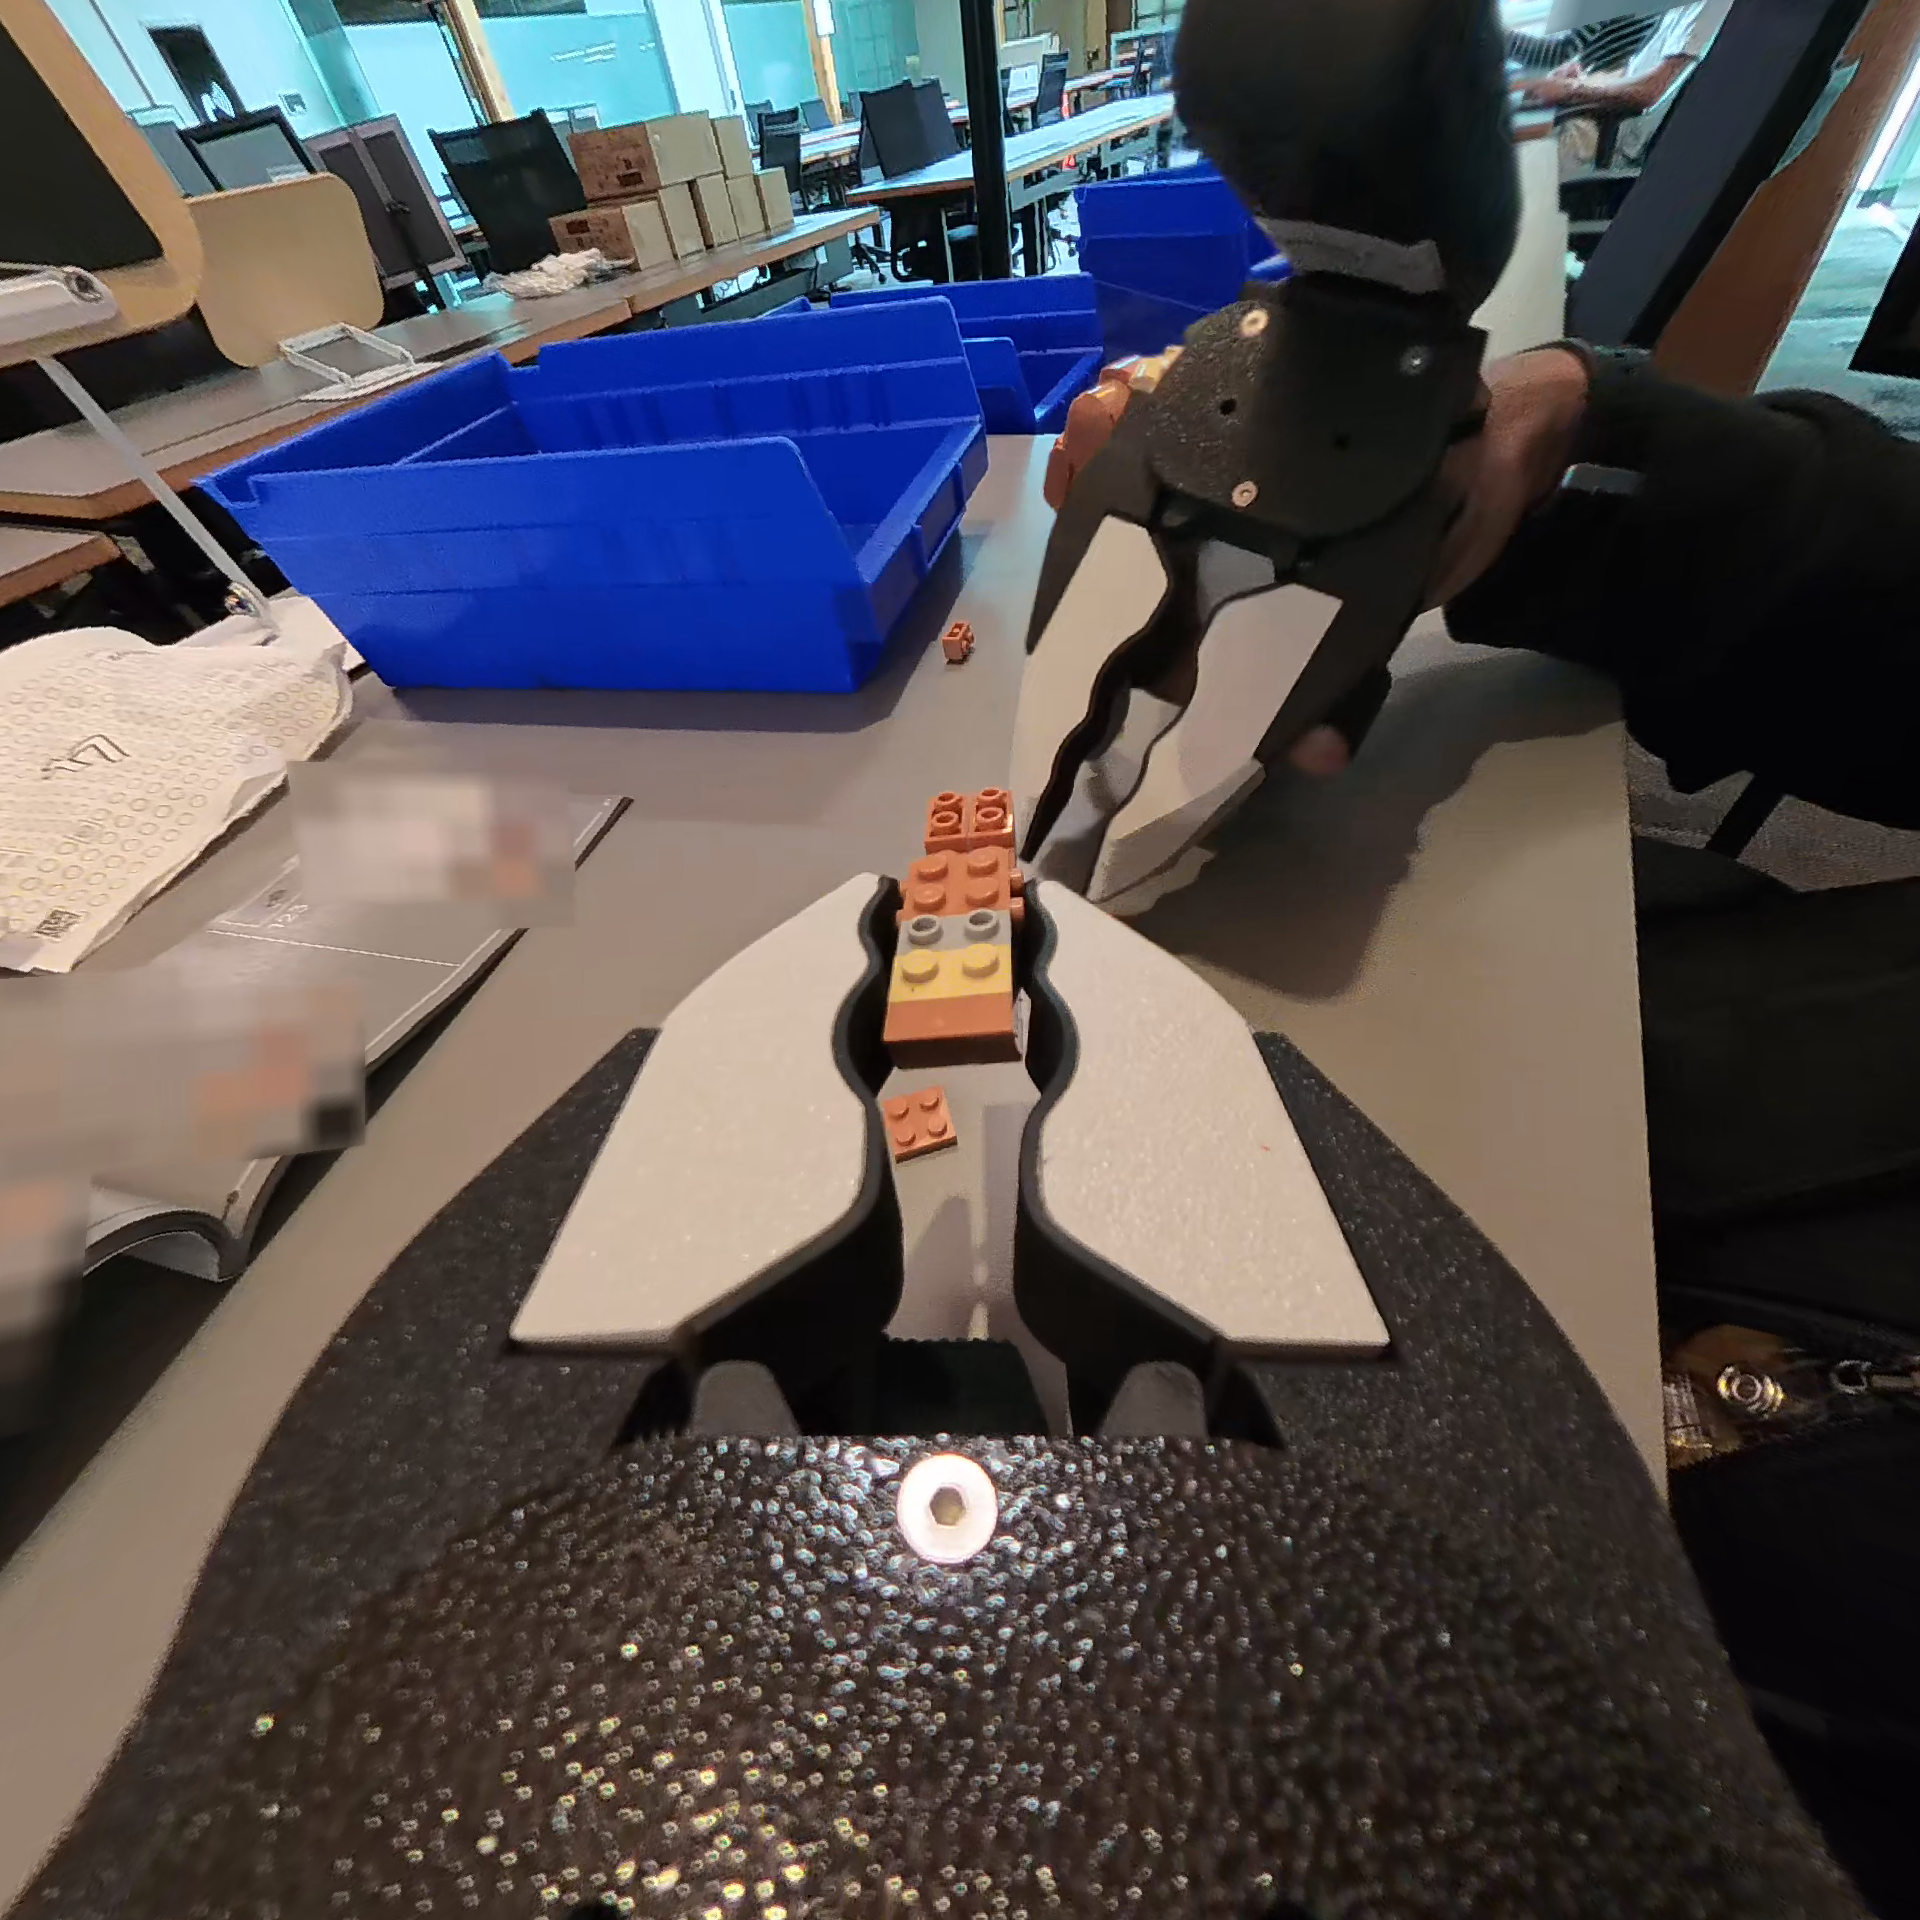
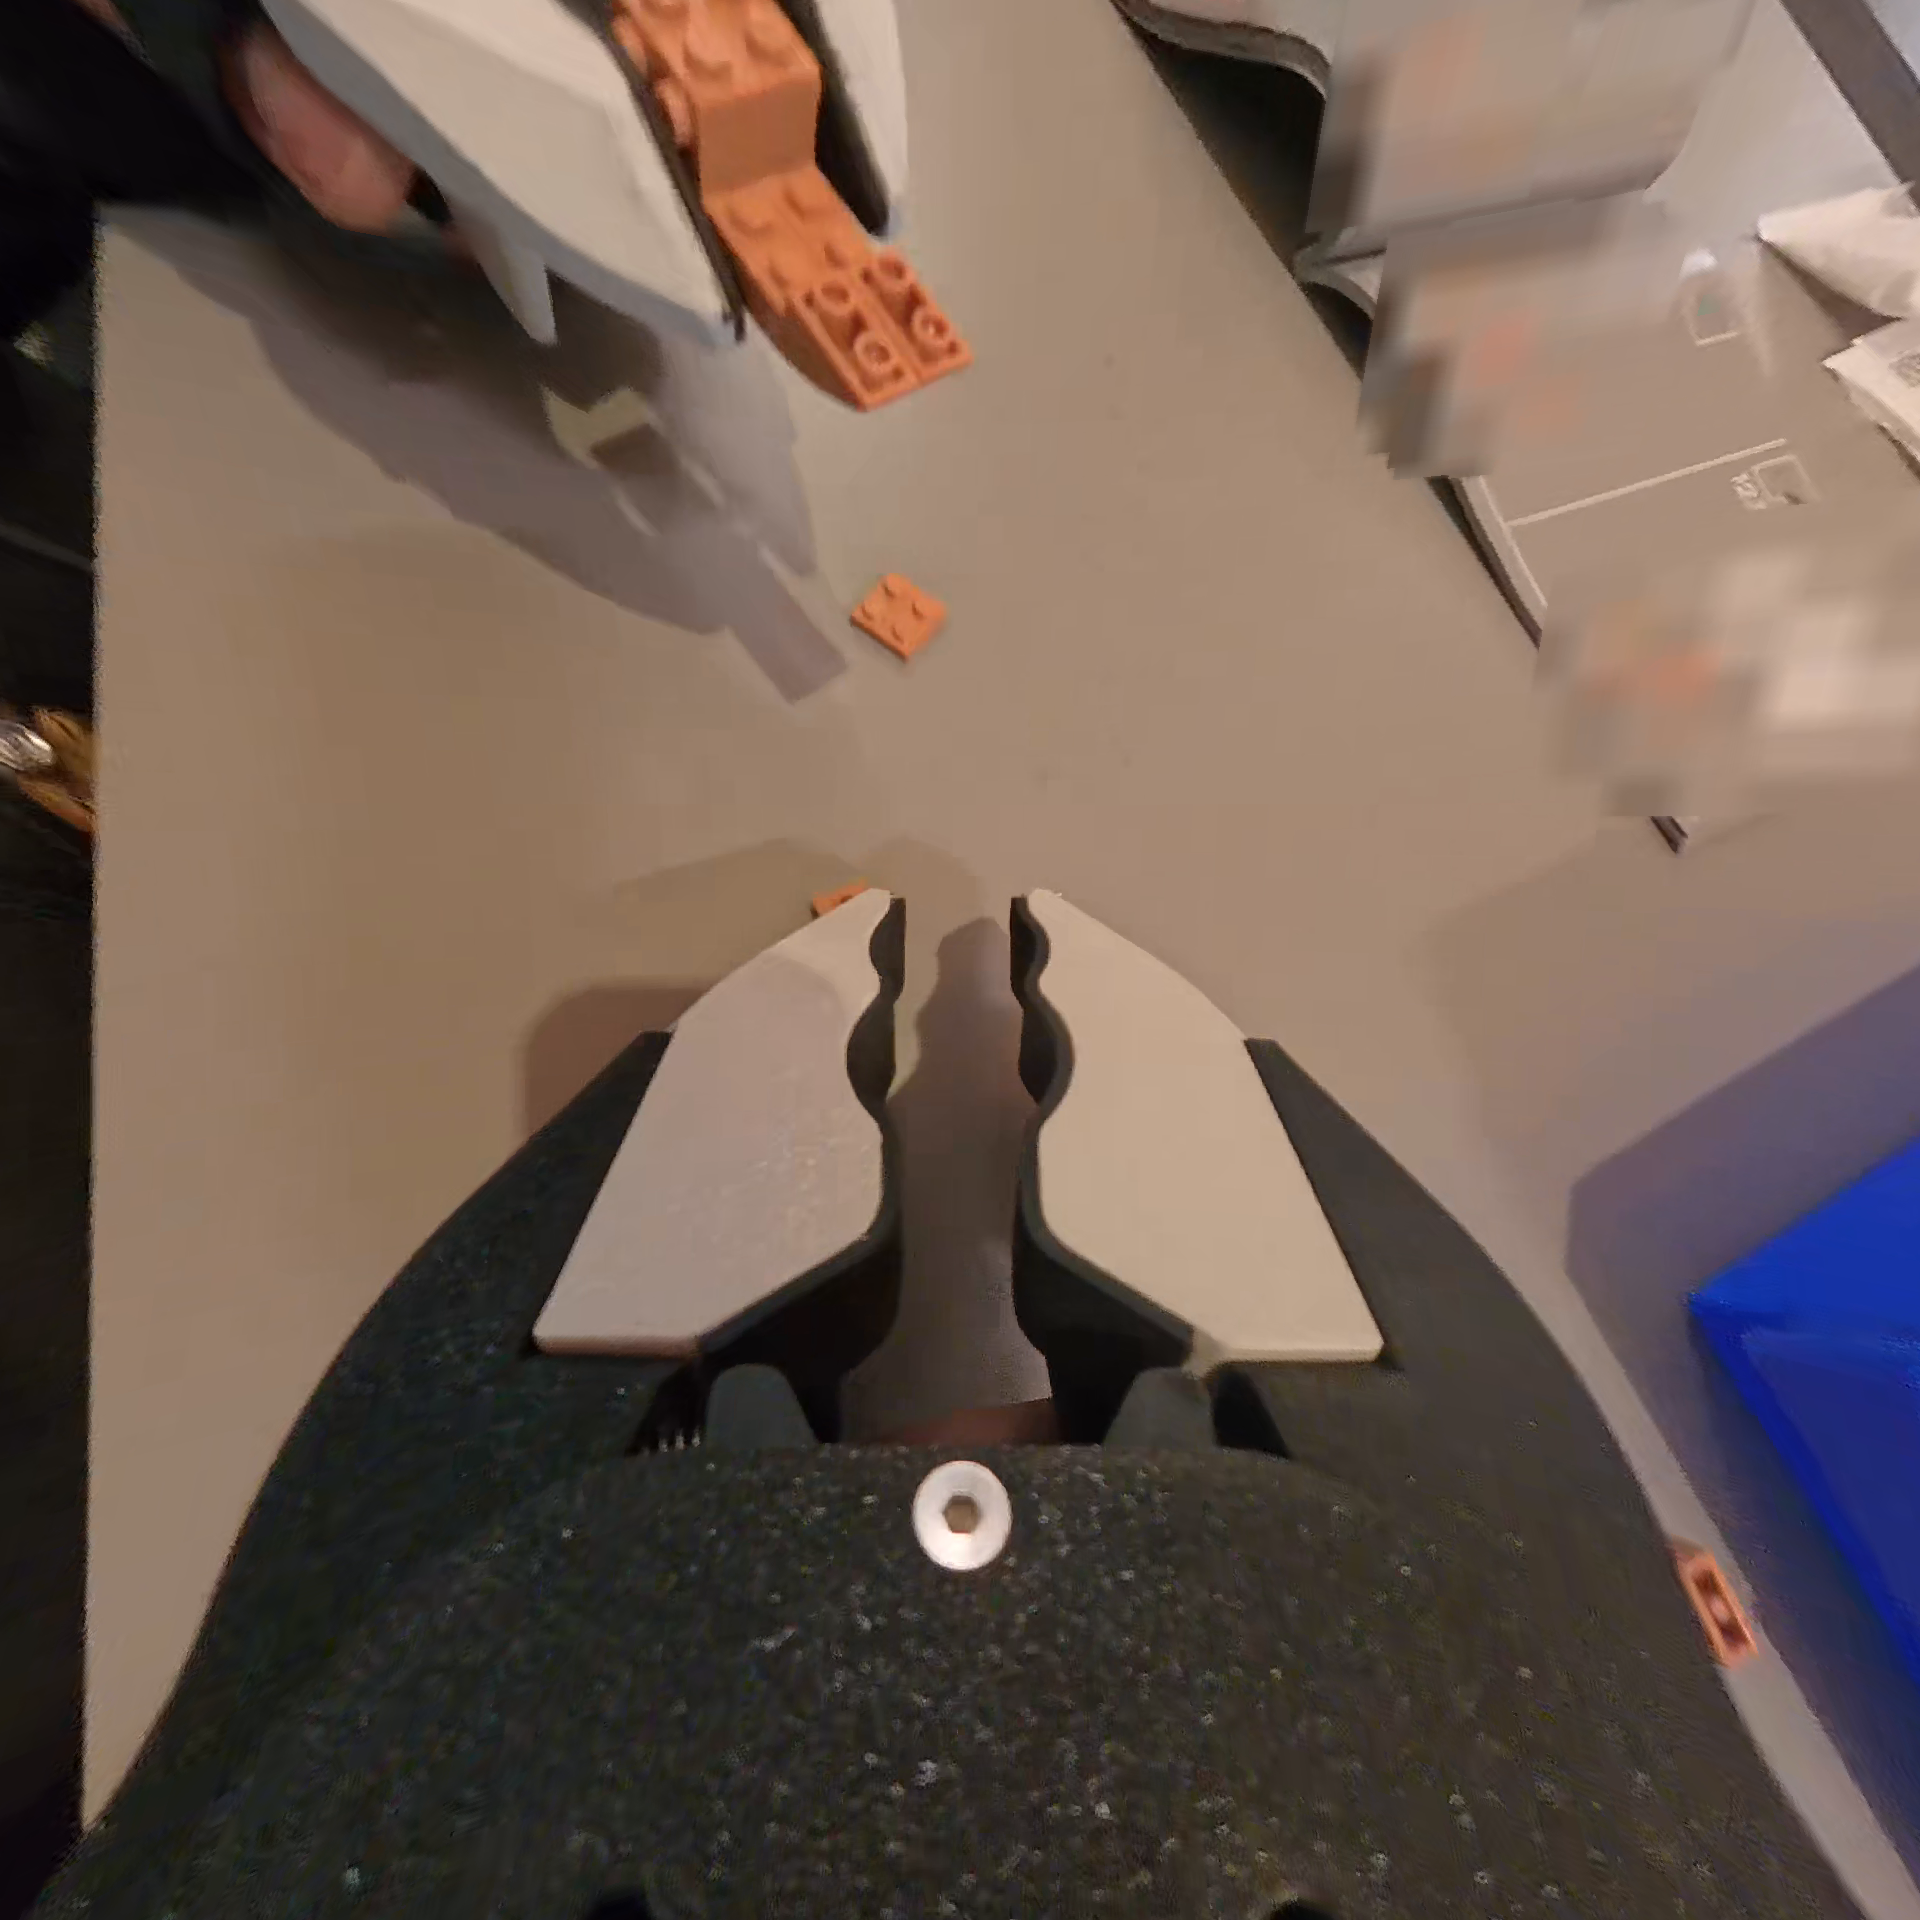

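The left tool (image 1: 956, 935) is clamped on a brick assembly (image 1: 951, 971), its two grey fingers (image 1: 748, 1049) pressed against the sides. The assembly is a short bar of studded bricks: brown at the near end, then a yellow layer, a grey one, and more orange-brown bricks that stick out past the fingertips. It is held above the grey desk (image 1: 727, 790), over the part near the desk's right edge.

The right tool (image 2: 956, 904) hangs just beyond the front end of that assembly, fingertips pointing down toward the desk. Its jaws stand narrowly apart with bare desk showing between them; nothing is in its grasp. A hand in a dark sleeve (image 1: 1517, 468) holds it from the desk's right side.

Three loose orange pieces lie on the desk. One flat square plate (image 1: 920, 1122) lies below the left tool, seen through the gap behind the assembly. A second small brick (image 1: 958, 642) sits just off the near right corner of the front blue bin (image 1: 582, 561). A third scrap of orange (image 2: 836, 896) peeks out at the right tool's left fingertip; whether they touch I cannot tell.

Several blue bins stand toward the desk's far side; I count at least three. A booklet (image 1: 416, 987) lies open toward the left edge, with a crumpled white printed bag (image 1: 135, 769) beyond it.
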